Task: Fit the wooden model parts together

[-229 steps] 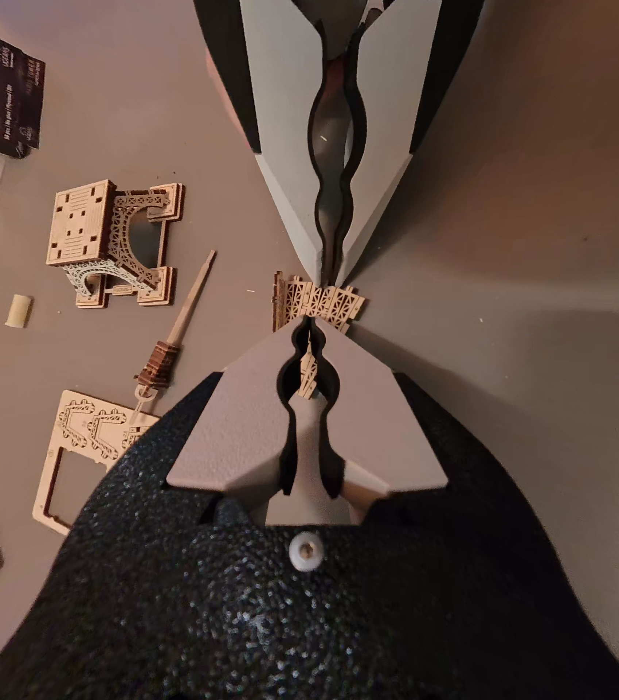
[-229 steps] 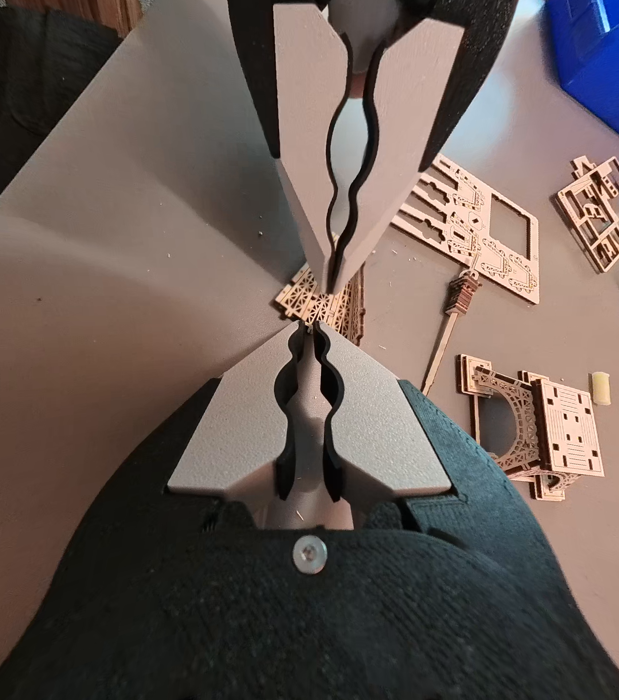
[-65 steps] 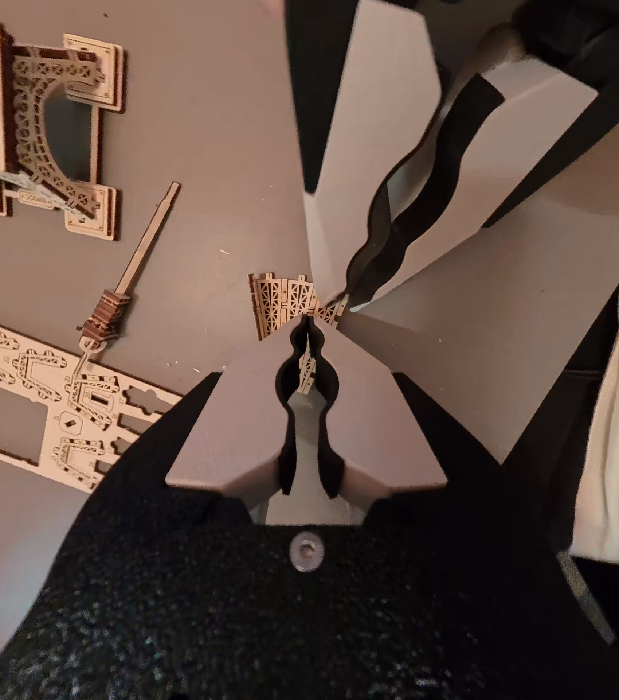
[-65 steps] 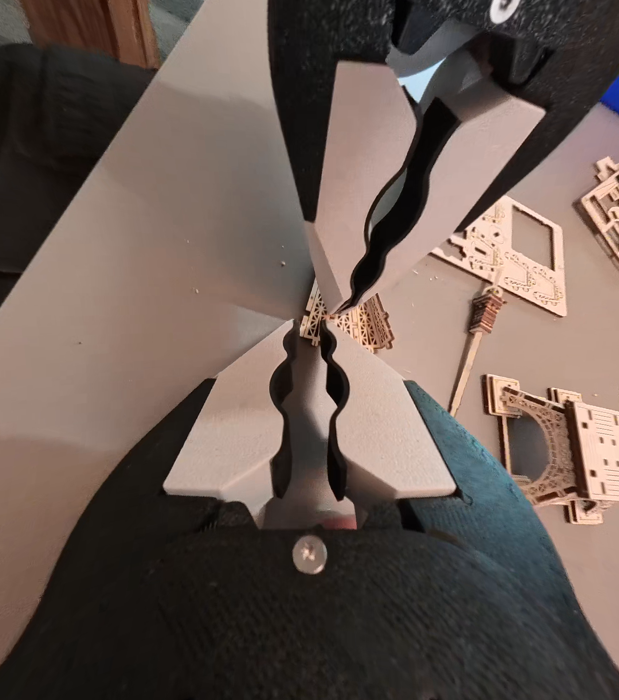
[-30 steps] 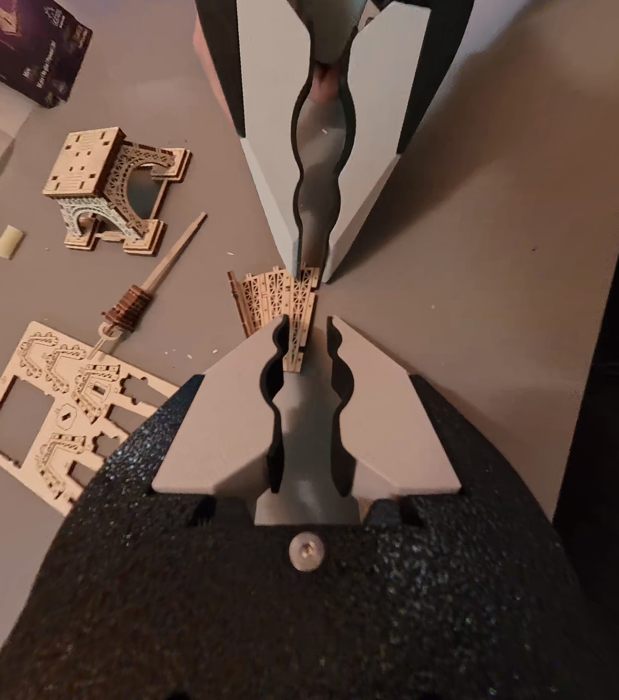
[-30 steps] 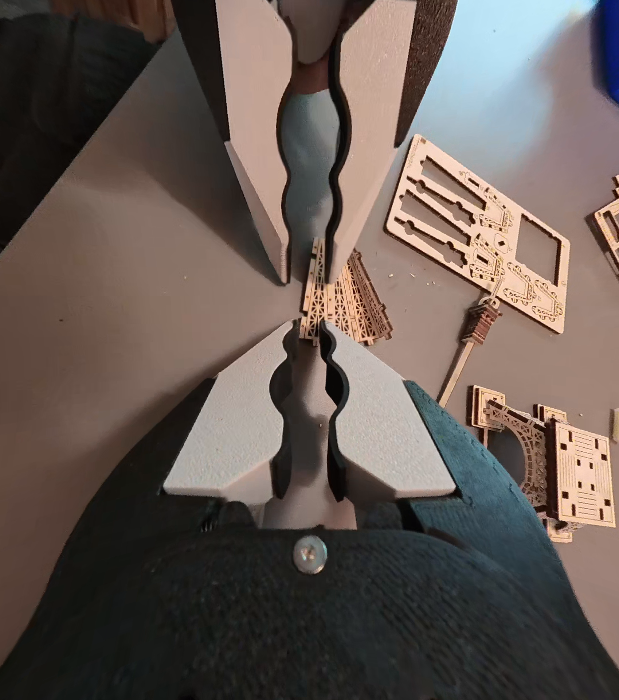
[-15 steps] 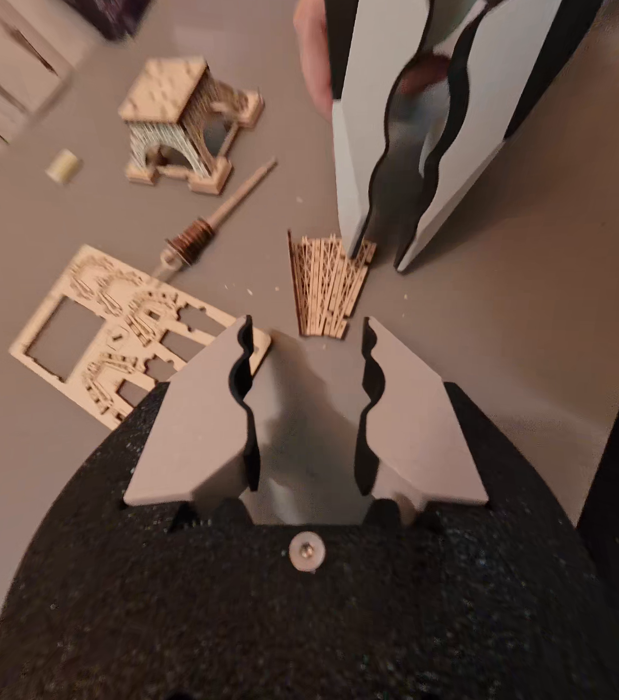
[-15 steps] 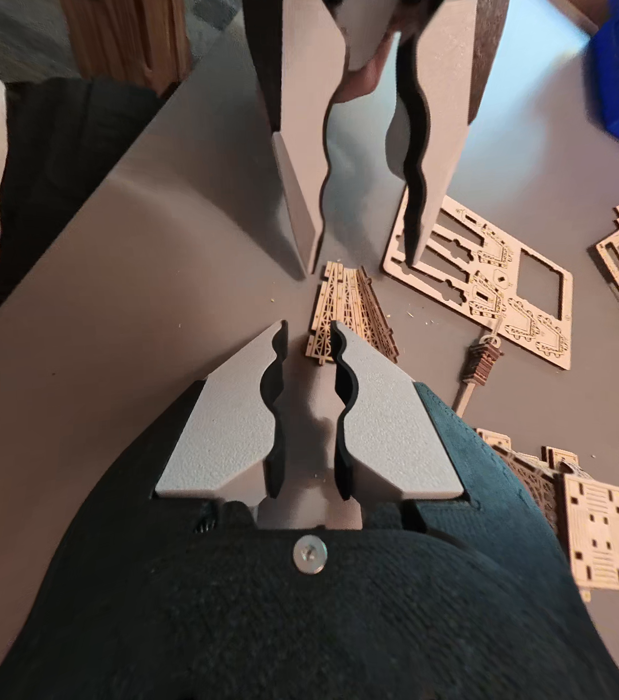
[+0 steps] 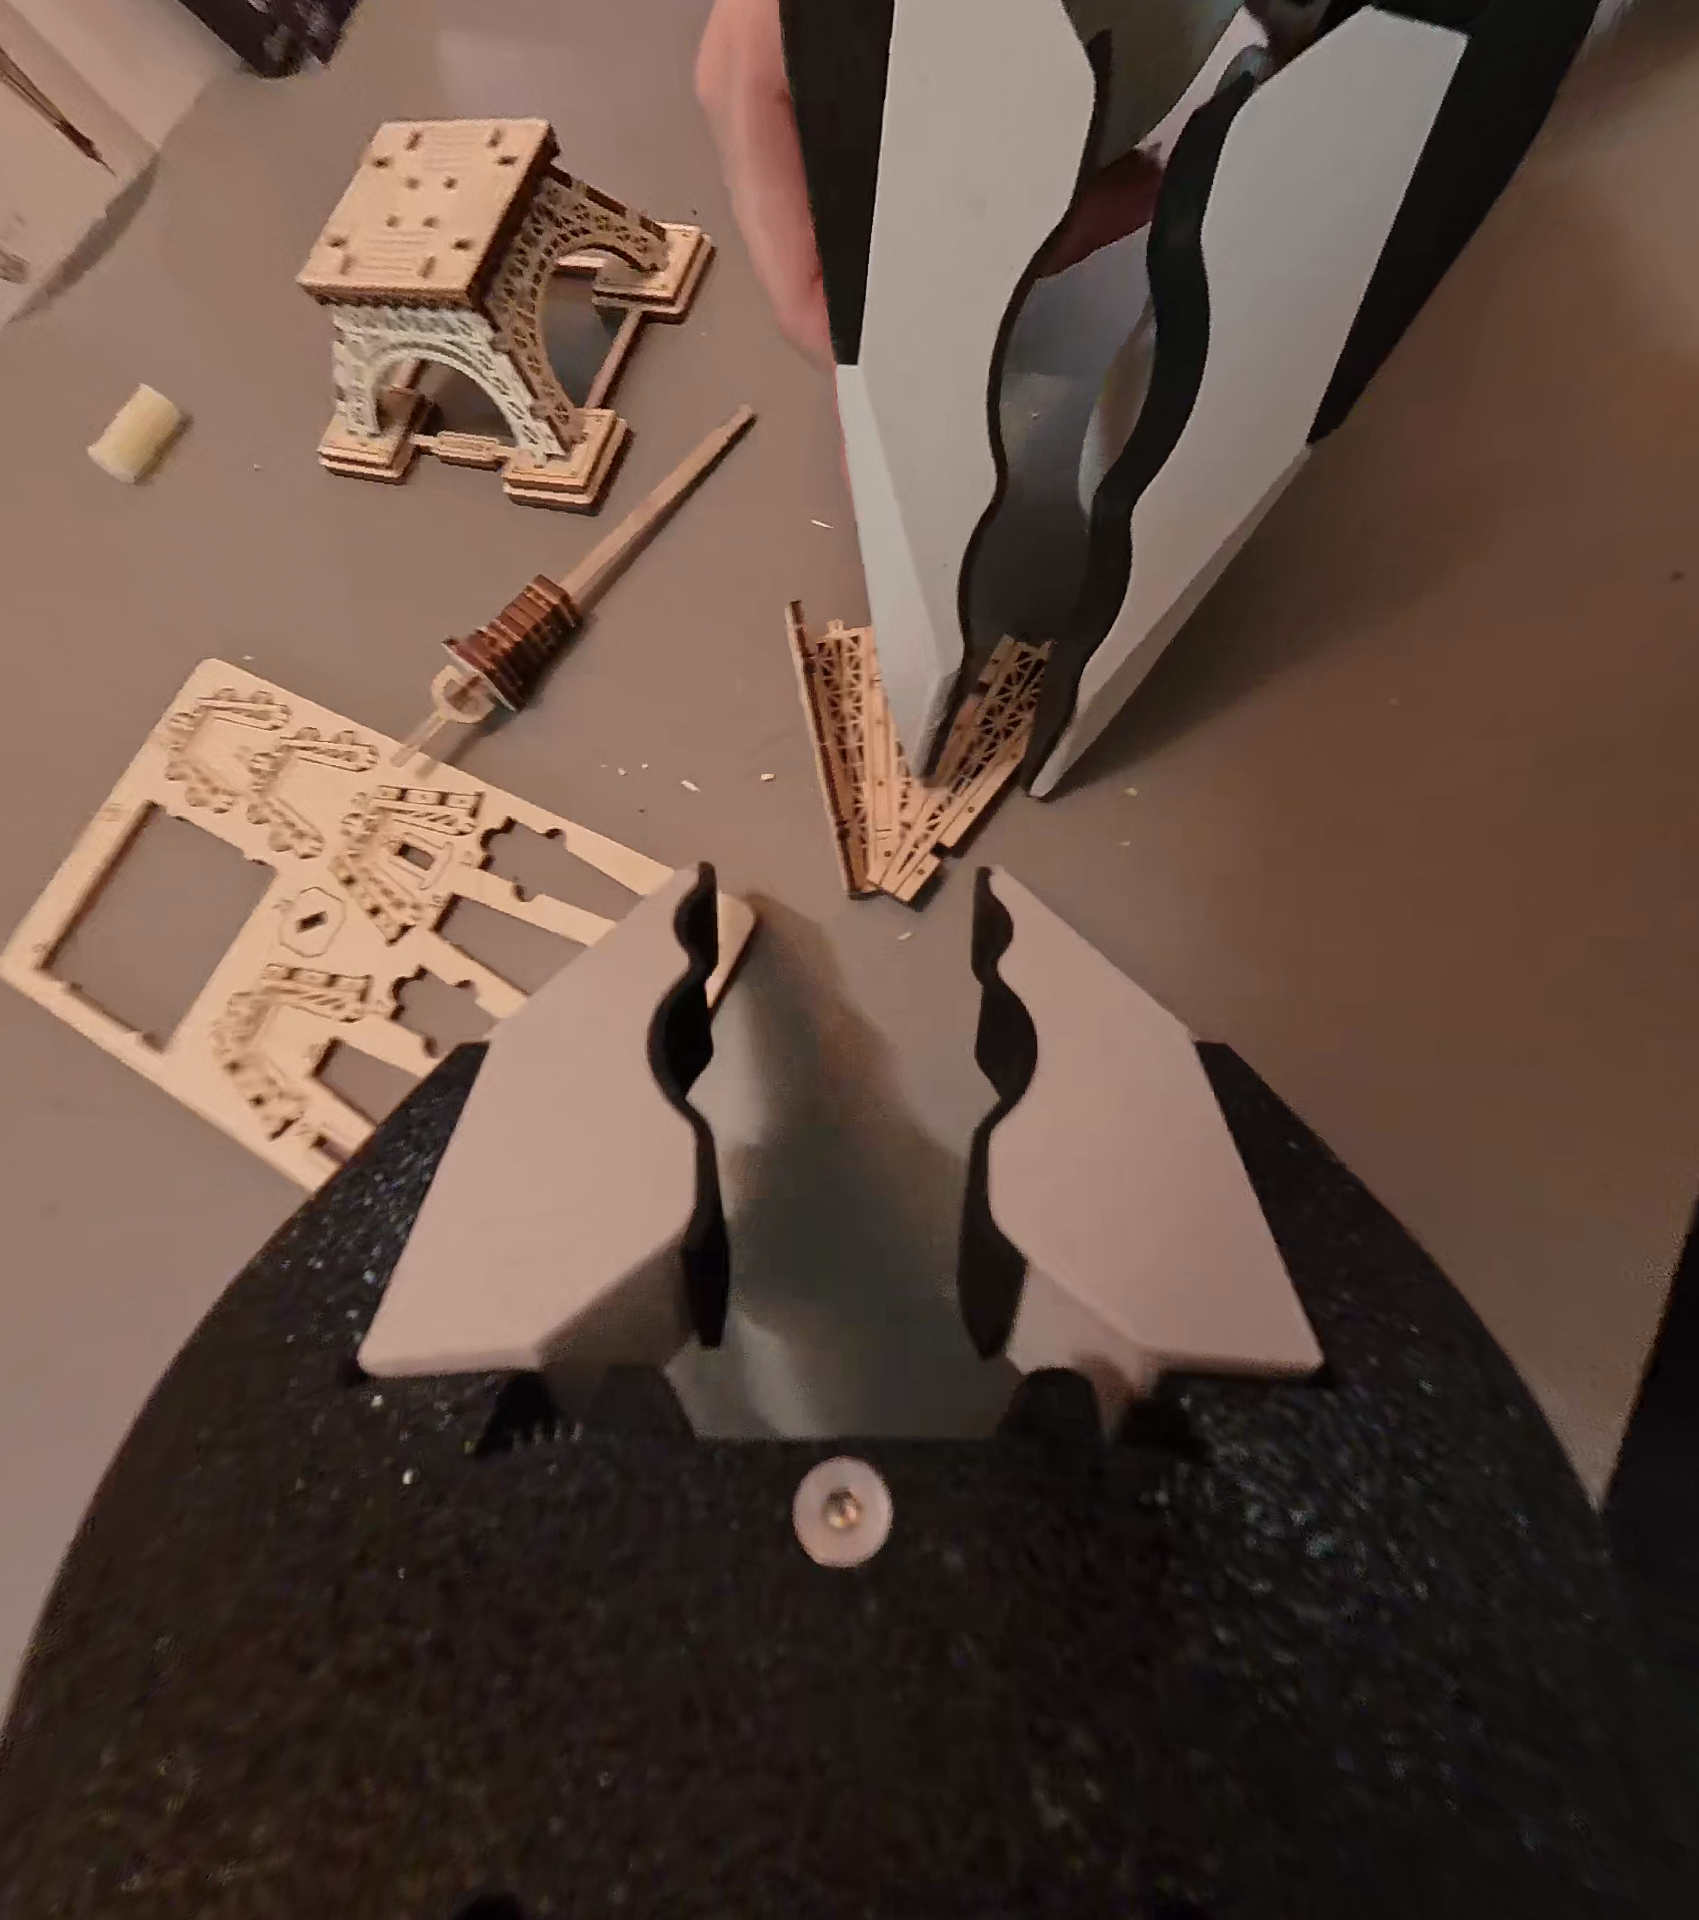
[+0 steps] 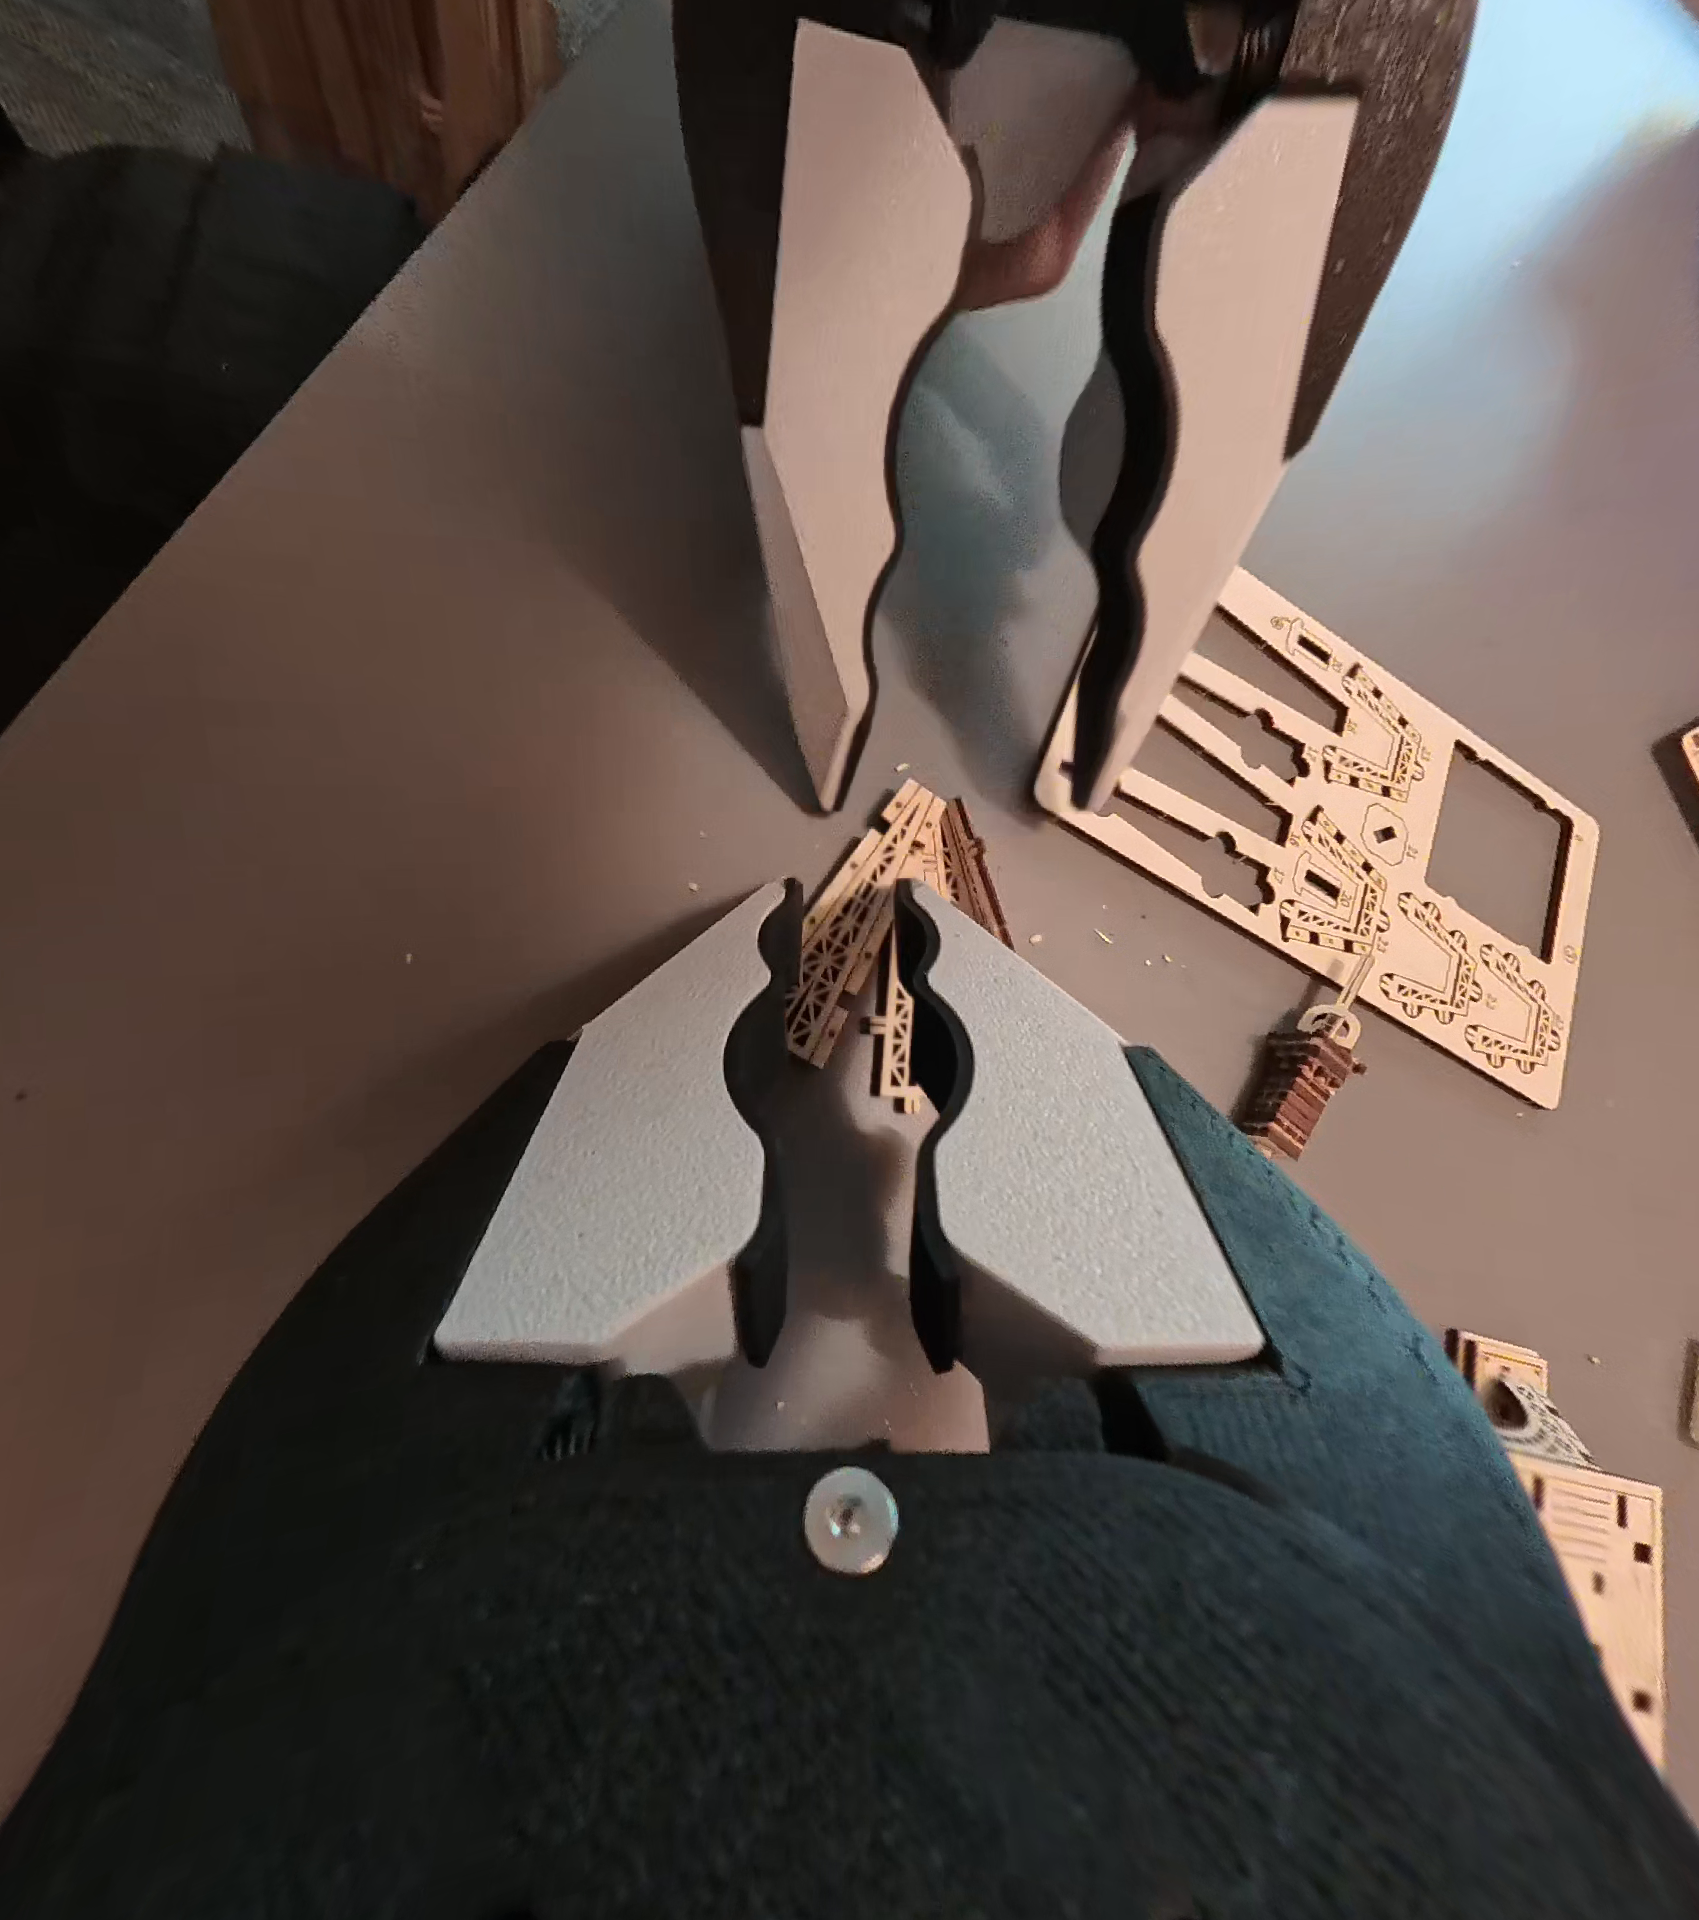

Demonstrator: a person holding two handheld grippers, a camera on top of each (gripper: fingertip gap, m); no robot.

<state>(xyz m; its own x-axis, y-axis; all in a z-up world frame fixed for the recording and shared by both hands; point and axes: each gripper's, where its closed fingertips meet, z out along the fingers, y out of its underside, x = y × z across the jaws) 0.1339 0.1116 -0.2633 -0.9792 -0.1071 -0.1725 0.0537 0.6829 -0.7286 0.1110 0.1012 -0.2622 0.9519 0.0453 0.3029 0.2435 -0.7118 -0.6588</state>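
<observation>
Because the thin pale lattice-cut wooden tower panels (image 9: 912,774) lay loose on the grey bench (image 9: 1396,935), the left claw (image 9: 840,904) was seen released and empty before them. In the right wrist view, the right claw (image 10: 843,899) was parted, straddling those fragile panels (image 10: 850,935), probably for regrasping.

Both tools are built alike: the left hand-held gripper (image 9: 840,904) has a black, speckled, rough-grained body with one round silver screw set in the middle near its front edge. Out of it come two pale grey wedge fingers (image 9: 554,1164), each lined inside with a wavy black pad. The right hand-held gripper (image 10: 845,888) shows the same black shell, central screw and grey fingers (image 10: 1063,1174).
</observation>
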